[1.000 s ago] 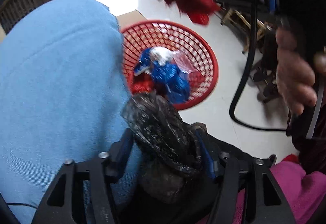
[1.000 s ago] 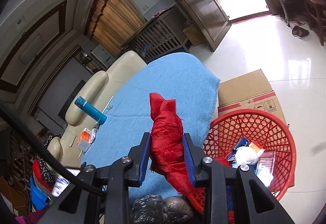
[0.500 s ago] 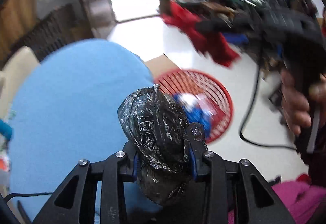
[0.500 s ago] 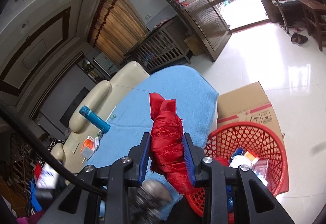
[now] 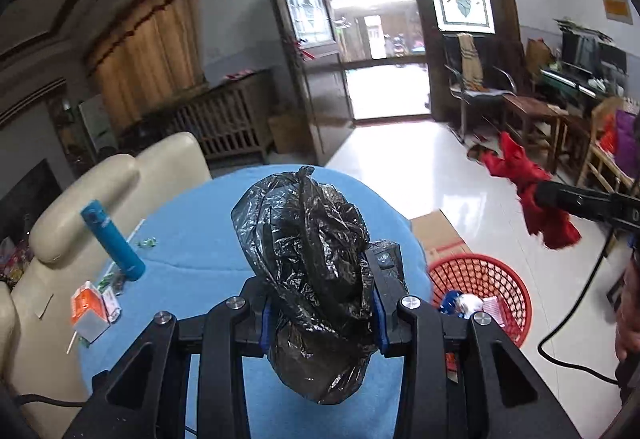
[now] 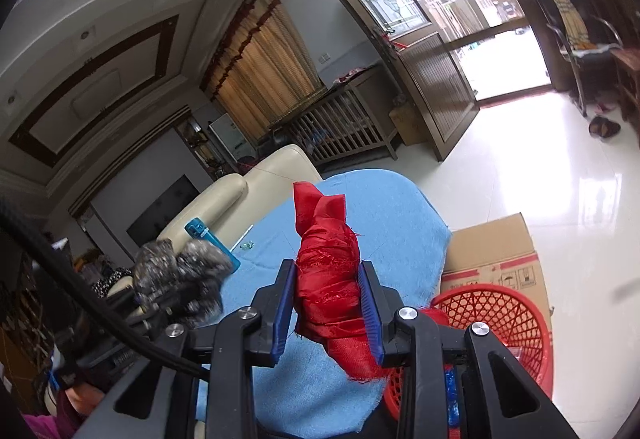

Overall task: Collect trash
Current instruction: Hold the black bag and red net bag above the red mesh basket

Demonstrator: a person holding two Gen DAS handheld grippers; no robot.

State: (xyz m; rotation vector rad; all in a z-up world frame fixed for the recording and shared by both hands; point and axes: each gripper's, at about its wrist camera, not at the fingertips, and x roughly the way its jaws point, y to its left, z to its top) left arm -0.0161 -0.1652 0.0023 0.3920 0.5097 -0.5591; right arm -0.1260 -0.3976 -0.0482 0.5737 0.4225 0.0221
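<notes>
Two soft bundles held above the desk, one in each hand-held gripper.

I have the left hand-held gripper (image 5: 322, 313) clamped on the crumpled black plastic bag (image 5: 312, 271), pads biting its middle after a little closing, and the right hand-held gripper (image 6: 328, 309) squeezed tight on the red cloth wad (image 6: 330, 279). Both hang over the blue-covered desk (image 5: 200, 235), beside the red basket (image 5: 504, 279) on the floor. I judge both light, limp and compressible; the bag's film looks slick, so a mid-body pinch across the thickest bunching suits it, and the fraying cloth grips easily anywhere.
</notes>
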